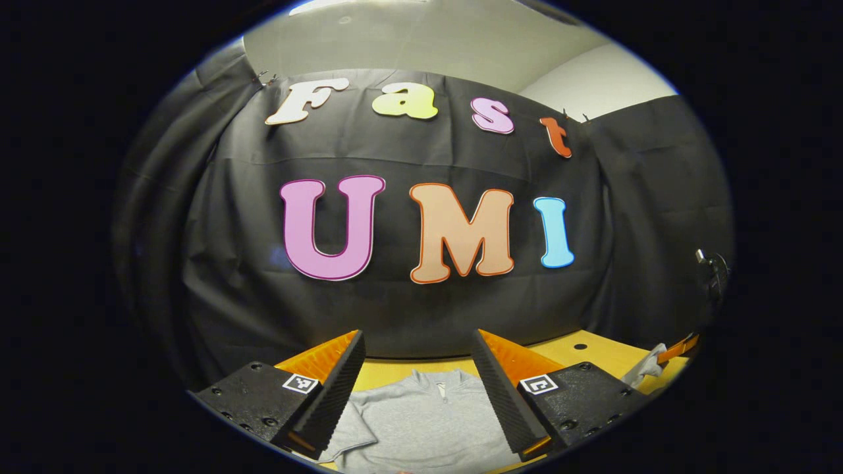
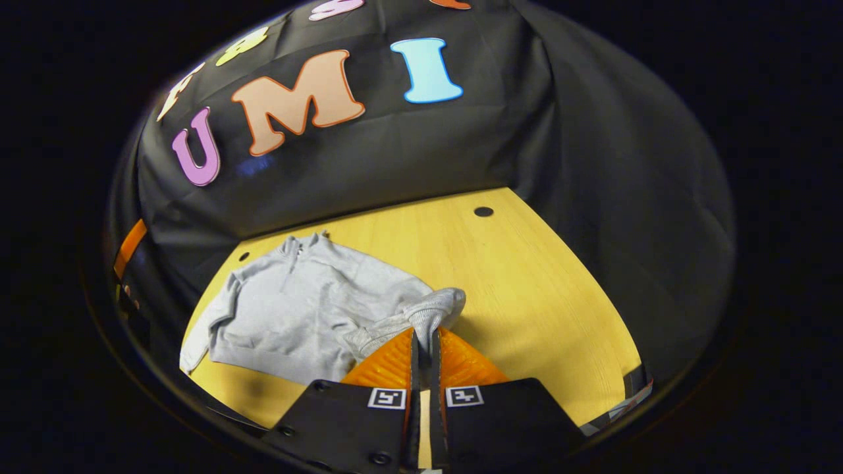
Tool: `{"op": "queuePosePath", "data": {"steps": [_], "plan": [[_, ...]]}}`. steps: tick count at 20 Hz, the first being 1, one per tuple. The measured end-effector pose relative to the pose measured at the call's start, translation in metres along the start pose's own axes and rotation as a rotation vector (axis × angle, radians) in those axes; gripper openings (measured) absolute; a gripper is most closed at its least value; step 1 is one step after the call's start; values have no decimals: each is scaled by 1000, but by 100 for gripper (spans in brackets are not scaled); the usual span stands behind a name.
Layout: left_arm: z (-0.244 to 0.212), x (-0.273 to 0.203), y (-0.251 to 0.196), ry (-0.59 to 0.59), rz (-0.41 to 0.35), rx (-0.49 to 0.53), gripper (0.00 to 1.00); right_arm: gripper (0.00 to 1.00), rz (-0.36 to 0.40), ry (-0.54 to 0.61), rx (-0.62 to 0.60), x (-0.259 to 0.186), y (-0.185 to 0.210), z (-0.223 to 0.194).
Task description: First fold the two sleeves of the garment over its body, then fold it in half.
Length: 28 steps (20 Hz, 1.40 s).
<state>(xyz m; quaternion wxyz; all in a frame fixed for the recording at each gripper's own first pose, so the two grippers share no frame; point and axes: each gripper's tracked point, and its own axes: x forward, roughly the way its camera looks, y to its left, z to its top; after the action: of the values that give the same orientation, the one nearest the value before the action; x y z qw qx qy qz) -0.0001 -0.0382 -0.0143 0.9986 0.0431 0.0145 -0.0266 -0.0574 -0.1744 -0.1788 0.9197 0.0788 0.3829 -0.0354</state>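
Nearest, the right gripper (image 2: 421,342) has its orange fingers pressed nearly together on the cuff of a grey sleeve (image 2: 428,309), lifted slightly off the yellow table (image 2: 527,296). From that pinch, the grey sweatshirt (image 2: 296,309) lies flat ahead and to the left, collar toward the black booth wall, so the sleeve would likely be carried leftward over the body. The left gripper (image 1: 418,388) hovers level above the sweatshirt (image 1: 428,421), fingers spread wide, holding nothing.
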Motion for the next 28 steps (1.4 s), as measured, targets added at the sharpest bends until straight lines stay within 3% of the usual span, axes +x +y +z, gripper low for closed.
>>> {"op": "queuePosePath", "data": {"steps": [2, 4, 17, 23, 28], "plan": [[2, -4, 8, -3, 18, 2, 95, 3, 46, -31, -15, 4, 24, 18], [3, -8, 15, -5, 33, 4, 95, 8, 97, -51, -22, 6, 51, 33], [-1, -38, 80, 2, 153, -3, 95, 7, 353, -130, -69, 25, 197, 96], [-13, -50, 111, 26, 204, -25, 93, 8, 482, -140, -103, 35, 283, 109], [-20, -62, 145, 51, 260, -25, 93, 8, 570, -90, -130, 53, 350, 92]]}}
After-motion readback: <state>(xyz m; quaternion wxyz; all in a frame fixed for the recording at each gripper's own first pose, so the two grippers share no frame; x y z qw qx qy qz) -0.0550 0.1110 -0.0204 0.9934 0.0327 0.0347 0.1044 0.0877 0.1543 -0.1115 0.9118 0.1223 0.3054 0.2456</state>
